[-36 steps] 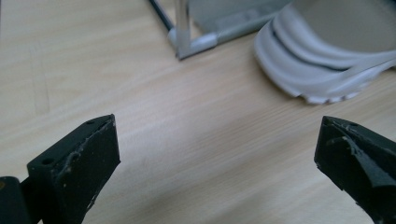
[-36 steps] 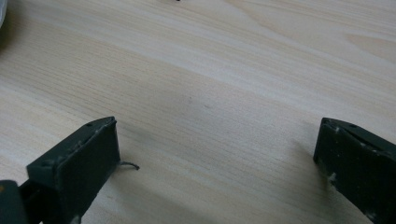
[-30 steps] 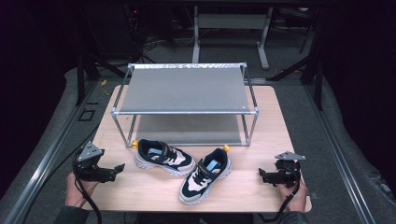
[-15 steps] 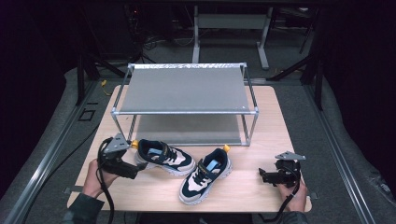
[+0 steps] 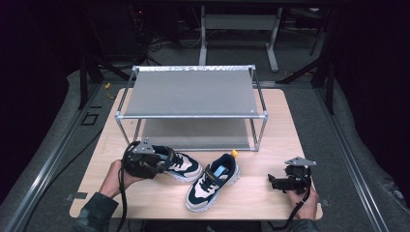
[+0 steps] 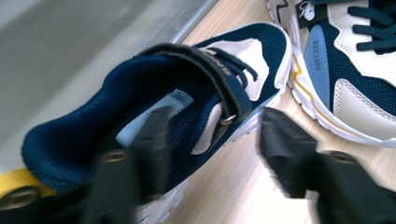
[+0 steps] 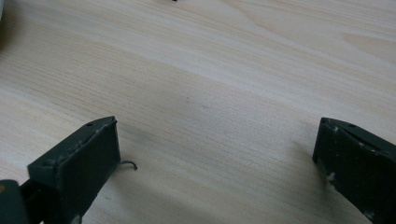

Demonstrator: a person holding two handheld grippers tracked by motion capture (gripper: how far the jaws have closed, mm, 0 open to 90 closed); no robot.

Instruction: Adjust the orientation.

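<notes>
high view is showing a wooden table (image 5: 145, 203) with a two-tier metal shoe rack (image 5: 191, 92) standing at its far half and two navy-and-white sneakers lying on the bare wood in front of it. the left sneaker (image 5: 181, 165) is lying just before the rack's lower shelf, toe pointing right, and the right sneaker (image 5: 212, 182) is sitting beside it at an angle, its heel with a yellow tab toward the rack. the two shoes are nearly touching at the middle.

the left gripper (image 5: 145, 162), held in the person's left hand (image 5: 113, 178), is reaching over the heel end of the left sneaker. left gripper view is showing its jaws spread wide: one jaw is sitting inside the shoe's opening against the blue lining, the other is standing outside the shoe's side above the wood, so the collar wall is lying between them, not yet pinched.

the right gripper (image 5: 285, 182) is resting at the table's near right corner in the right hand (image 5: 303, 202), well apart from both shoes. right gripper view is showing its jaws wide apart over bare wood, holding nothing.
</notes>
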